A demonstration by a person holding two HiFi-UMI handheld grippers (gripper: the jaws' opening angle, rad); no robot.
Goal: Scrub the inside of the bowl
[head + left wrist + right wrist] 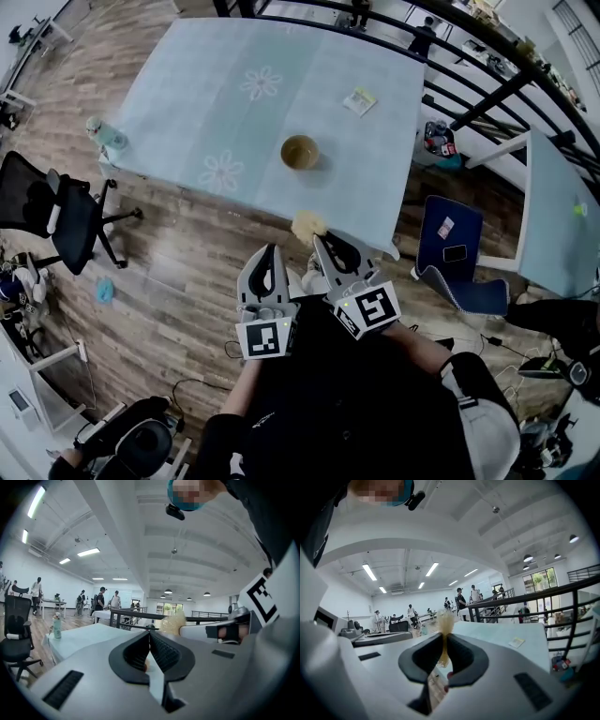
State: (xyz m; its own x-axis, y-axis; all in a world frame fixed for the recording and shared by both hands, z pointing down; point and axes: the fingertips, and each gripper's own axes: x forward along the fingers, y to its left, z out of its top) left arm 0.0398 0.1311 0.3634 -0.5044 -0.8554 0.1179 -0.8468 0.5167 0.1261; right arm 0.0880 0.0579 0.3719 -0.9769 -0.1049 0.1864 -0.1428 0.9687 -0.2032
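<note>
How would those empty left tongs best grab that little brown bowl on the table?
By the rim: the bowl sits upright and open, so one jaw can go inside, one outside. Probably come at its left edge, leaving the right tongs, holding the scrubber, room inside. The left tongs are shut and must open first.

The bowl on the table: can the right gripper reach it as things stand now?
Probably yes: the bowl stands alone on the table, and nothing lies between it and the right gripper, shut on the scrubber.
</note>
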